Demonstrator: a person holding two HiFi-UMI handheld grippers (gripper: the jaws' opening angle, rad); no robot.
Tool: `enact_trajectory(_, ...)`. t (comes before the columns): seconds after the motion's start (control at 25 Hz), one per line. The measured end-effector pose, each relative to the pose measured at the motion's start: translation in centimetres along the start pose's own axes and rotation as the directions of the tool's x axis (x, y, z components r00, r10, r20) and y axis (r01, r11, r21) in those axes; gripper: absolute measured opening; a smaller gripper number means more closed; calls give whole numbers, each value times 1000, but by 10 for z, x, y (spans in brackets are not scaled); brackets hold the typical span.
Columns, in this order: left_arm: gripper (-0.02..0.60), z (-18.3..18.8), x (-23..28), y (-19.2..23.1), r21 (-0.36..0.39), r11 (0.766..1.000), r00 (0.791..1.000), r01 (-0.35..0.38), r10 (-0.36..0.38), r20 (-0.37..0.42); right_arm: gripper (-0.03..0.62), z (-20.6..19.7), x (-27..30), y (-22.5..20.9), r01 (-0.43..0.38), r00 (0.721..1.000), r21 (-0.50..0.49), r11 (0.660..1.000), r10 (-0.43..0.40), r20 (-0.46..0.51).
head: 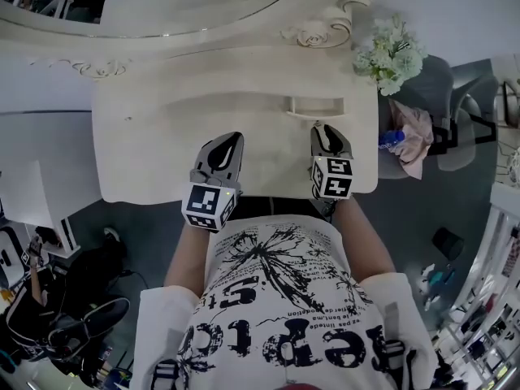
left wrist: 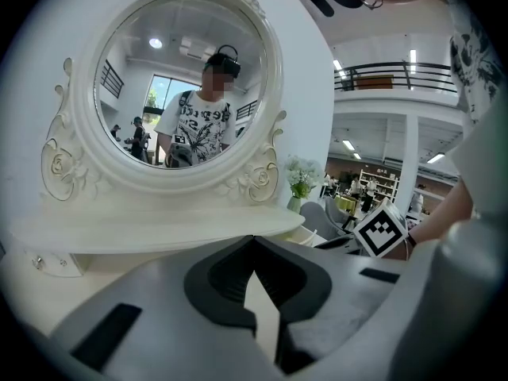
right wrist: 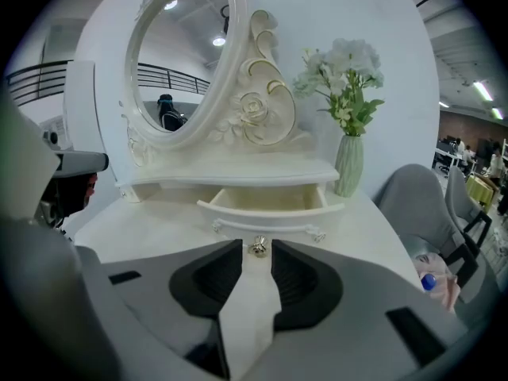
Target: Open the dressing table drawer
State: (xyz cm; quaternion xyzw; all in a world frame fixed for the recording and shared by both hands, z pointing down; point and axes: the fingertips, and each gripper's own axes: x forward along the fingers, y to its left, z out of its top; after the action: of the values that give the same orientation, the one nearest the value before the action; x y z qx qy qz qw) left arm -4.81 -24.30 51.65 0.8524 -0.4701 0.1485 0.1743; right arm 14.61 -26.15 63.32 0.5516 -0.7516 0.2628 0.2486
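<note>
Dressing table drawer (right wrist: pixel 270 213) is standing pulled out below the mirror (right wrist: pixel 178 62), over the worktop (head: pixel 154 136). Right hand-held gripper (right wrist: pixel 257 246) is hovering released below the mirror, jaws apart, with the drawer knob (right wrist: pixel 259 248) sitting between their tips. Left hand-held gripper (left wrist: pixel 254 238) is hovering clenched and empty before the mirror

Left gripper (head: pixel 234 139) pinched closed (fingers (left wrist: pixel 222 280) touching); right gripper (head: pixel 325 130) parted.

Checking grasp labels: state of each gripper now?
Left gripper: closed, empty.
Right gripper: open, small shiny metal drawer knob between its tips, not gripped.
</note>
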Motion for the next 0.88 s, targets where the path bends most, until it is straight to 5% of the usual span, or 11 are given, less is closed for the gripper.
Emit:
enact_trajectory(0.44,6,31,-6,5,20,1000,998,-17,16,53,31,83,-48,27,-80,973,-51,995,89,212)
enact_trajectory(0.88,6,108,-26,23,102,990,975,-96,73,209,17,201,-99,71,-155,850,-143,977,206,485)
